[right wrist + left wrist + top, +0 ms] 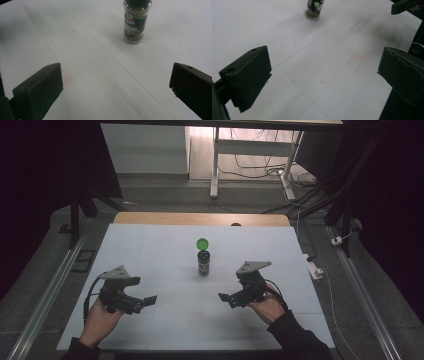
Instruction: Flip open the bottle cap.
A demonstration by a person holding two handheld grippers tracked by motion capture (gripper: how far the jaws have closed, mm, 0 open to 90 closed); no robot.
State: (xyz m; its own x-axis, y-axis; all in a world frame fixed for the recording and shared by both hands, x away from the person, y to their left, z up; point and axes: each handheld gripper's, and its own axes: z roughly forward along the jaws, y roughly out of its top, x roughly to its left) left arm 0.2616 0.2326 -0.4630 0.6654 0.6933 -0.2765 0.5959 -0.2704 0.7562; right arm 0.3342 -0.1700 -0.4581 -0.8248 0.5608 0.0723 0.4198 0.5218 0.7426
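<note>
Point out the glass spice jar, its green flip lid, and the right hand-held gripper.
Glass spice jar with dark label (134,27): right gripper view, on the label at mid-body.
Green flip lid (202,243): high view, centre of the raised round lid.
Right hand-held gripper (224,298): high view, midway between its open fingertips.

The left gripper (148,300) is matte black plastic, topped by a grey three-cornered plate, with a black cable looping from its rear. The right gripper (224,297) matches it: black body, grey plate, black cable. Its own jaws are blocky black pads with small screw holes. A dark sleeve (295,335) covers the right forearm.
</note>
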